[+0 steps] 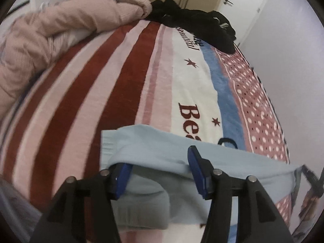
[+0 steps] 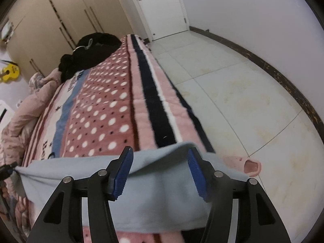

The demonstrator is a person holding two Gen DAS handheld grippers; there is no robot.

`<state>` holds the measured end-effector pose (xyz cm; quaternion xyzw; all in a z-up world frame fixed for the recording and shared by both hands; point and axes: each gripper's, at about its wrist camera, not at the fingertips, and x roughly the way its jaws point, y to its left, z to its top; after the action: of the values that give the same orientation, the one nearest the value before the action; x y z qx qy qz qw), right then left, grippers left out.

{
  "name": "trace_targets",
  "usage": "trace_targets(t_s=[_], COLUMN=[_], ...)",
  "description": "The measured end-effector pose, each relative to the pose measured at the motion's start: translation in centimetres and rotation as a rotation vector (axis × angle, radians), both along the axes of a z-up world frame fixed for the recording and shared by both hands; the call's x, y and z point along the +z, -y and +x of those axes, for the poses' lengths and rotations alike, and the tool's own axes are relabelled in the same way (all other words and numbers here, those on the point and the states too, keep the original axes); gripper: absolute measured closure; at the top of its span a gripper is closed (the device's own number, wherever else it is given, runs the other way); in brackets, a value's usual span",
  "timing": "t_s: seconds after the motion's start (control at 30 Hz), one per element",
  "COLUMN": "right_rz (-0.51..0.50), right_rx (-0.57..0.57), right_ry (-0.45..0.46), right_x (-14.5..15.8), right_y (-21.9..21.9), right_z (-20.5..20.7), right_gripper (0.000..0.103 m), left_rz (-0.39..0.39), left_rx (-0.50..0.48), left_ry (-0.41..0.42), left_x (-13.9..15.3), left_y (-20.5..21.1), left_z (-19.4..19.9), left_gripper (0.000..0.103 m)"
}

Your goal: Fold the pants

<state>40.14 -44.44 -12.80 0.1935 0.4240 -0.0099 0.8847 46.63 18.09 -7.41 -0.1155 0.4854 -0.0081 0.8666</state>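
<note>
The light blue pants (image 1: 154, 141) lie on the bed near its front edge, with a folded layer on top. My left gripper (image 1: 160, 168) is open; its left pad is under the raised fabric edge and its right pad (image 1: 195, 162) lies over it. In the right wrist view the pants (image 2: 162, 192) hang draped across the bed's side edge. My right gripper (image 2: 160, 162) is open, with the cloth edge sagging between its blue pads (image 2: 123, 172) and not pinched. The other gripper shows at the far left of this view (image 2: 6, 168), at the fabric's end.
The bed has a striped and polka-dot blanket (image 1: 121, 77). A pink duvet (image 1: 50, 32) is heaped at the left and a black garment pile (image 1: 194, 24) at the far end. A pink slipper (image 2: 245, 165) lies on the tiled floor (image 2: 243, 101) to the right. Wardrobes (image 2: 60, 20) and a door stand behind.
</note>
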Motion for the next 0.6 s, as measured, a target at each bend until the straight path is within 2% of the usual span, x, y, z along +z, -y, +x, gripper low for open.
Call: trace_targets(t_s=[0.07, 0.13, 0.2, 0.23, 0.27, 0.33, 0.4, 0.43, 0.53, 0.6], right_rz=[0.016, 0.022, 0.033, 0.041, 0.046, 0.051, 0.055, 0.054, 0.052, 0.062], right_rx=[0.025, 0.046, 0.067, 0.081, 0.094, 0.118, 0.147, 0.157, 0.186, 0.197], right_ry=[0.002, 0.005, 0.008, 0.01, 0.016, 0.02, 0.022, 0.023, 0.03, 0.029], right_x=[0.4, 0.6, 0.9, 1.0, 1.1, 1.3, 1.5, 1.5, 1.6, 1.3], right_y=[-0.6, -1.3, -1.9, -2.2, -2.6, -3.4, -4.1, -4.4, -5.4, -5.7], right_z=[-0.6, -1.2, -1.7, -2.0, -2.3, -2.8, -3.3, -3.5, -4.1, -4.4], right_gripper=[0.051, 0.051, 0.051, 0.051, 0.051, 0.051, 0.051, 0.051, 0.051, 0.051], left_rz=[-0.051, -0.075, 0.013, 0.078, 0.125, 0.109, 0.052, 0.052, 0.104, 0.094], left_rx=[-0.046, -0.098, -0.113, -0.094, -0.074, -0.061, -0.038, -0.031, -0.013, 0.01], left_ry=[-0.033, -0.053, -0.024, -0.005, 0.024, 0.069, 0.069, 0.058, 0.019, -0.015], left_x=[0.6, 1.2, 2.3, 2.9, 3.5, 4.8, 5.2, 5.1, 3.2, 1.3], left_y=[-0.1, 0.2, 0.8, 0.9, 0.9, 0.1, -0.9, -1.1, -1.2, -1.5], left_z=[-0.6, -1.3, -2.4, -2.9, -3.5, -4.4, -4.8, -5.1, -5.5, -5.4], left_gripper=[0.038, 0.034, 0.027, 0.016, 0.012, 0.01, 0.01, 0.01, 0.01, 0.01])
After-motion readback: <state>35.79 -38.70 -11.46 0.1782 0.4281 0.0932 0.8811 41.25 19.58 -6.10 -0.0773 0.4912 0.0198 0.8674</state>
